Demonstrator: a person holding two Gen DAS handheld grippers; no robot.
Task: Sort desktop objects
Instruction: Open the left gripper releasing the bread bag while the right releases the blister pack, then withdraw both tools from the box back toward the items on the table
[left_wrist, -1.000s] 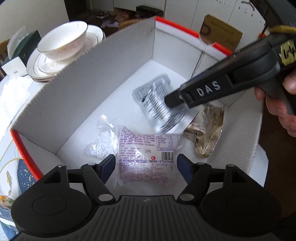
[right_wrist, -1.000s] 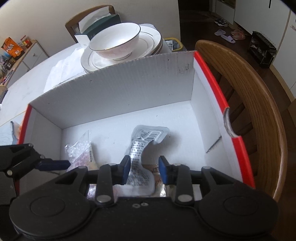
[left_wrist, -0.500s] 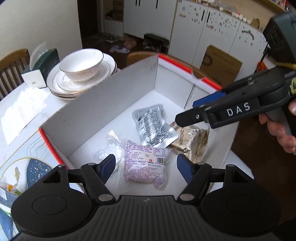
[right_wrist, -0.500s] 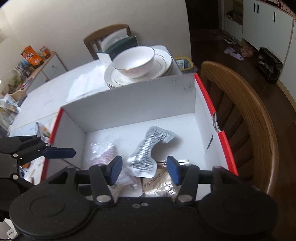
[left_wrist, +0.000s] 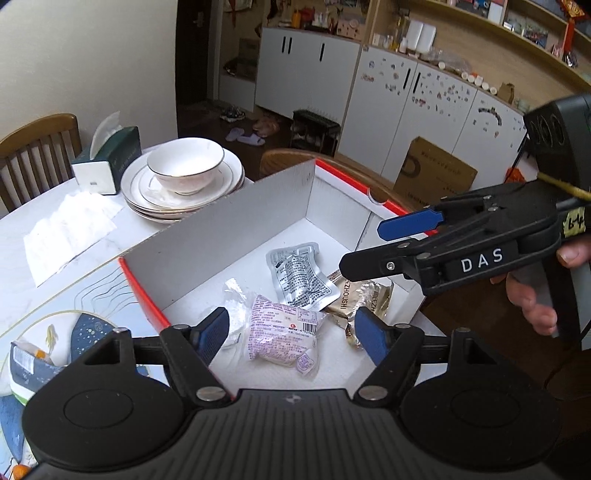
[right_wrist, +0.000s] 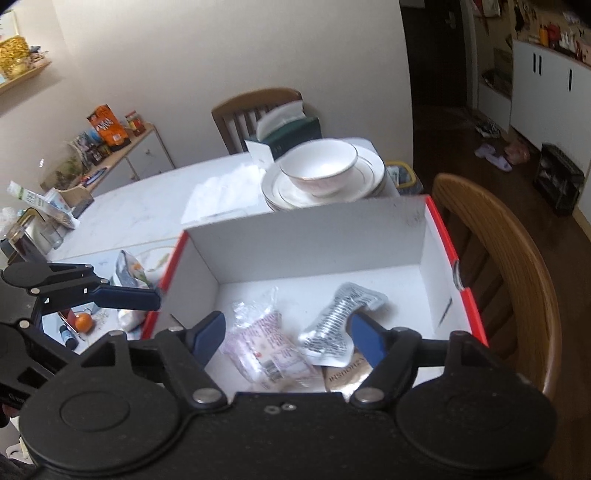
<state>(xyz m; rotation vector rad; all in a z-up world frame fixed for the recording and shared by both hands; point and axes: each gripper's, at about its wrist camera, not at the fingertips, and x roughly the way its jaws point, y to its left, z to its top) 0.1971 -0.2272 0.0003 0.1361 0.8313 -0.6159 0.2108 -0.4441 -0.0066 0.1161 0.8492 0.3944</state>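
Inside the white cardboard box with the red rim (left_wrist: 236, 218) lie the sorted packets: a pink-printed plastic-wrapped bun (left_wrist: 282, 334), a silver foil pouch with black text (left_wrist: 301, 277), a gold foil sachet (left_wrist: 364, 301) partly under it, and a clear crinkled bag (left_wrist: 232, 308) at the near wall. Both grippers hang above the box with fingers spread wide and nothing held — the left gripper (left_wrist: 291, 334) over the bun, the right gripper (right_wrist: 286, 332) over the pouch. Beside the box, a blue snack bag (right_wrist: 127, 269) and a small orange fruit (right_wrist: 83, 321) wait on the table. Reaching for them, the left fingers could clip the box wall and shove it toward the stacked white plates and bowl (left_wrist: 184, 181).
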